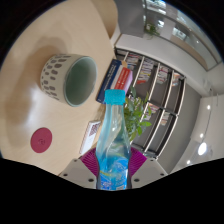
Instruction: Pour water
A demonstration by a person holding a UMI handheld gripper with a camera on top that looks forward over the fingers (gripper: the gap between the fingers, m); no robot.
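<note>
The tool (112,160) pinches a clear plastic water bottle with a blue printed label and a light blue cap (113,140) between its two fingers. The magenta pads (92,158) press against the bottle's lower body on either side, so the bottle is carried, lifted clear of the pale beige worktop (40,45). It stands nearly in line with the fingers, cap pointing forward and away. The cap looks to be on, though whether it is sealed cannot be told.

Just beyond the cap, and a little to one side, sits a pale green ceramic mug with a wide open mouth (68,78). It rests on the worktop close to its curved edge. Nearer the tool, and apart from the mug, lies a small round dark pink coaster (40,139) on the same surface.

By my reading, the step in hand is the carry toward the mug: the bottle is held and brought near, but not yet tipped. The next move calls for bringing the bottle's neck over the mug's mouth and rotating the wrist, with the cap off first if it is in fact closed.

The worktop's edge runs just past the mug, so there is little room on that side; a nudge could push the mug toward the drop. Farther off, below that edge, stands a shelf of books and magazines (150,85), with green plant leaves (140,115) in between.
</note>
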